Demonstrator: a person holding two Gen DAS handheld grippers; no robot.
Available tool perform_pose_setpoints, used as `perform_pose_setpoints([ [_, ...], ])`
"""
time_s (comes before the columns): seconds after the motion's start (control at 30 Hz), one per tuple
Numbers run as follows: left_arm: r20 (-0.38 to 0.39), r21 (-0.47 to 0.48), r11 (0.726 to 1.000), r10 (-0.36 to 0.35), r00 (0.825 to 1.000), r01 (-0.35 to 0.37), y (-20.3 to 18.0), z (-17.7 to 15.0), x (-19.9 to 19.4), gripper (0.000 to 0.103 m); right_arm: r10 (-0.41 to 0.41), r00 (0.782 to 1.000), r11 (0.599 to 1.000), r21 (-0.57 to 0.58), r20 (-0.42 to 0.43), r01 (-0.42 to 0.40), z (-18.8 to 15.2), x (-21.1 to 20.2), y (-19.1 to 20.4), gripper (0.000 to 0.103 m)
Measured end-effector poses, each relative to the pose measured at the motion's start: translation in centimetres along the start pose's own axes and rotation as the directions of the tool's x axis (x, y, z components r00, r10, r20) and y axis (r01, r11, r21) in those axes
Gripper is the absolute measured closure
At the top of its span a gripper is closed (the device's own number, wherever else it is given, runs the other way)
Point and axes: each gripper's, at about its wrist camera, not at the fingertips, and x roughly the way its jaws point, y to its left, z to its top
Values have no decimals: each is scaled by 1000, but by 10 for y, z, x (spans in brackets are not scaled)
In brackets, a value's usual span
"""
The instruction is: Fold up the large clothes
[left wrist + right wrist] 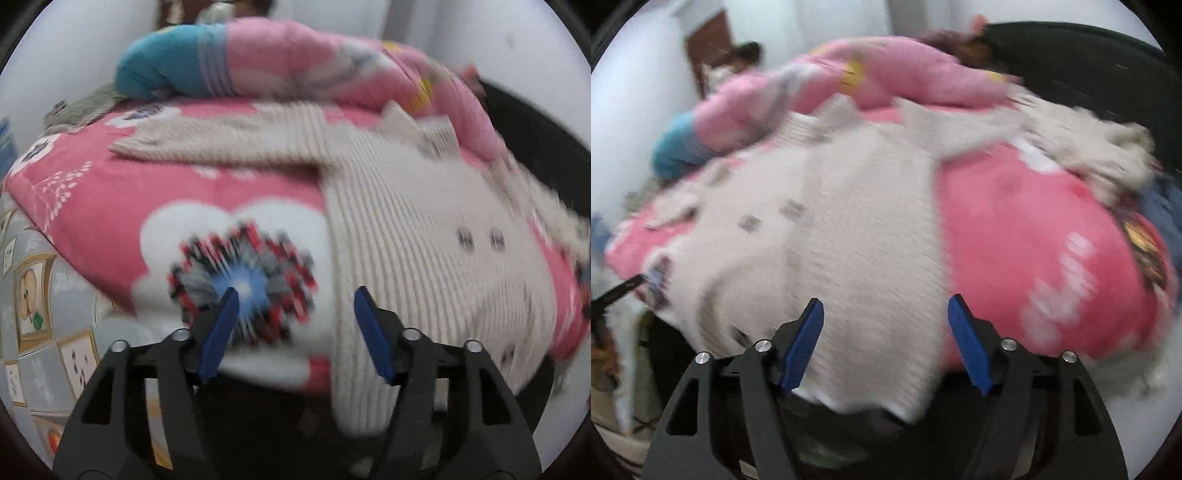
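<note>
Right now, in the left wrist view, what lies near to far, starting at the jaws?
Left gripper → flower print on the pink quilt → cream sweater's sleeve → rolled pink blanket → white wall.

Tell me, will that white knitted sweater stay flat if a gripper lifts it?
Probably not. The sweater already droops over the pink quilt's edge, so it looks floppy. Its ribbed knit seems thick, so maybe a little heavy. The right gripper is open around its hem.
</note>
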Motion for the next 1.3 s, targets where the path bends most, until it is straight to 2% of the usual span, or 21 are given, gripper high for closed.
perform_pose_setpoints([
  [0.1,85,-141,990,-1,996,13,26,32,6,37,113,994,989,-98,-6,-114,32,41,46,29],
  [0.2,134,-260,965,12,991,24,54,59,18,36,214,976,962,-163,-48,-219,54,85,88,29],
  [0.3,125,-362,932,27,992,20,82,83,38,36,268,958,941,-183,-102,-283,65,123,119,29],
  [0.33,105,-409,912,53,993,-5,98,94,51,36,276,954,936,-193,-117,-294,67,135,126,29],
  [0.5,28,-507,857,122,992,-91,158,132,104,36,271,949,927,-223,-162,-302,71,169,156,29],
  [0.57,-4,-521,842,164,986,-142,180,146,125,36,264,951,929,-221,-162,-296,72,175,159,29],
  [0.67,-65,-555,802,226,972,-224,214,161,156,37,259,954,930,-229,-150,-289,74,178,160,29],
  [0.73,-90,-581,774,247,965,-252,235,167,173,39,249,958,931,-237,-144,-278,75,182,162,29],
  [0.77,-98,-590,762,260,961,-267,242,169,179,47,249,958,931,-239,-144,-277,76,187,163,29],
  [0.83,-93,-589,754,293,952,-290,251,174,186,53,241,958,932,-239,-157,-273,75,198,162,29],
  [0.93,-94,-536,769,355,930,-348,244,184,191,70,213,961,939,-233,-178,-252,72,213,159,34],
  [0.97,-94,-505,776,387,917,-379,238,187,191,82,219,960,939,-228,-177,-256,72,213,158,34],
  [1.0,-88,-447,780,449,889,-438,226,193,187,87,230,957,939,-220,-174,-266,74,211,156,35],
  [1.07,-21,-375,797,504,863,-474,202,203,174,88,232,958,940,-215,-166,-264,76,206,153,35],
  [1.1,46,-321,815,523,851,-483,180,209,160,88,230,960,942,-213,-160,-261,77,204,151,35],
  [1.17,149,-232,848,516,844,-477,138,217,137,88,237,961,944,-198,-145,-263,79,196,144,35],
  [1.2,186,-191,863,499,846,-467,119,220,127,88,241,961,946,-190,-137,-264,79,191,140,35],
  [1.23,237,-125,889,457,857,-440,88,223,113,88,245,961,947,-183,-127,-266,80,186,136,35],
  [1.3,297,-25,925,370,880,-380,40,225,94,88,250,963,949,-173,-96,-264,80,172,126,35],
])
